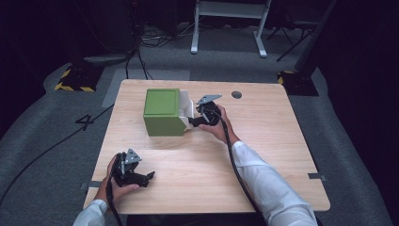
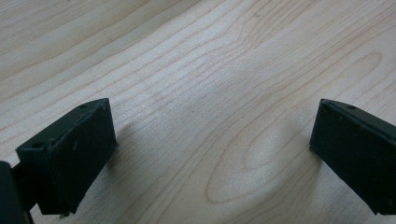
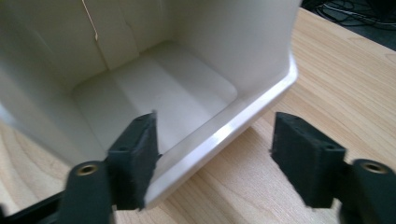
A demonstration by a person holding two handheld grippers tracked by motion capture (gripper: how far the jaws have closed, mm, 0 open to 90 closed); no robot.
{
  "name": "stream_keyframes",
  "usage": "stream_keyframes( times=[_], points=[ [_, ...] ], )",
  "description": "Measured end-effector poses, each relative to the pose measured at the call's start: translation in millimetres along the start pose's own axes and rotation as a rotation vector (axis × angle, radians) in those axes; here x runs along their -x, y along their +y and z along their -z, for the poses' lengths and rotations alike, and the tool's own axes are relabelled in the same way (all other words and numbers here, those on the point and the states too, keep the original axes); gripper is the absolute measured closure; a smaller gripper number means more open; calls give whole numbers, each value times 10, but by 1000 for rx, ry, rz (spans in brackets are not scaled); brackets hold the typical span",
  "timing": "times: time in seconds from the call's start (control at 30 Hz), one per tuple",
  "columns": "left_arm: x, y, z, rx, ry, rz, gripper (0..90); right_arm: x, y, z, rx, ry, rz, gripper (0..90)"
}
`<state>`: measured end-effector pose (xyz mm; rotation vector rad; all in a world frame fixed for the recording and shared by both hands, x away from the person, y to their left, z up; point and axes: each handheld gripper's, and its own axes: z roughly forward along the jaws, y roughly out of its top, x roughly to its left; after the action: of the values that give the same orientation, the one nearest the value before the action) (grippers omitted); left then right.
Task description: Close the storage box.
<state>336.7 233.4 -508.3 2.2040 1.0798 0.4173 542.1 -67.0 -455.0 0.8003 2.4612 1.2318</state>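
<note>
Straddling white box (image 3: 196, 93) rim, right tongs (image 3: 215, 158) apart, bare table (image 3: 355, 79) beside

High view: the green box (image 1: 163, 112) lies on its side; its white lining (image 1: 187, 109) shows at the open right end, the interior hidden from this angle. The right gripper (image 1: 192, 122) sits at that opening, its jaw tips too small to tell whether they touch the rim. The left gripper (image 1: 149, 176) rests near the table's (image 1: 263, 141) front edge; its jaw gap is too small to read here. Both sleeves are cut off by the bottom edge.

Left gripper view: both jaws are cut off by the frame edges.

Right gripper view: the box's top and left wall run out of frame; the near rim is blurred.
</note>
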Motion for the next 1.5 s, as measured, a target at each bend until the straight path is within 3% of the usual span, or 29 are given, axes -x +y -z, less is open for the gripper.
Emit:
stream_keyframes(
  times=[0.1,0.13,0.2,0.3,0.37,0.47,0.73,1.07,1.27,1.5],
  points=[
    [0,0,0,0,0,0,5,38,-14,39,1,15,-10,393],
    [0,0,0,0,0,0,5,41,-27,100,7,15,21,401],
    [-1,0,0,0,-1,-1,5,46,-30,141,13,15,32,408],
    [0,0,0,0,0,-1,5,93,-30,320,69,28,40,414],
    [0,0,0,0,0,0,5,104,-32,352,75,27,42,423],
    [0,0,0,0,0,0,6,144,-104,406,27,-24,73,438],
    [-2,0,0,0,-2,-2,5,255,-235,710,20,-33,83,360],
    [-2,0,-1,1,-2,-2,5,248,-401,1050,-69,-55,148,188],
    [-2,0,-1,1,-2,-2,5,213,-565,1253,-114,-60,187,187],
    [-2,0,-1,1,-2,-2,5,222,-750,1477,-126,-73,186,179]
  ],
)
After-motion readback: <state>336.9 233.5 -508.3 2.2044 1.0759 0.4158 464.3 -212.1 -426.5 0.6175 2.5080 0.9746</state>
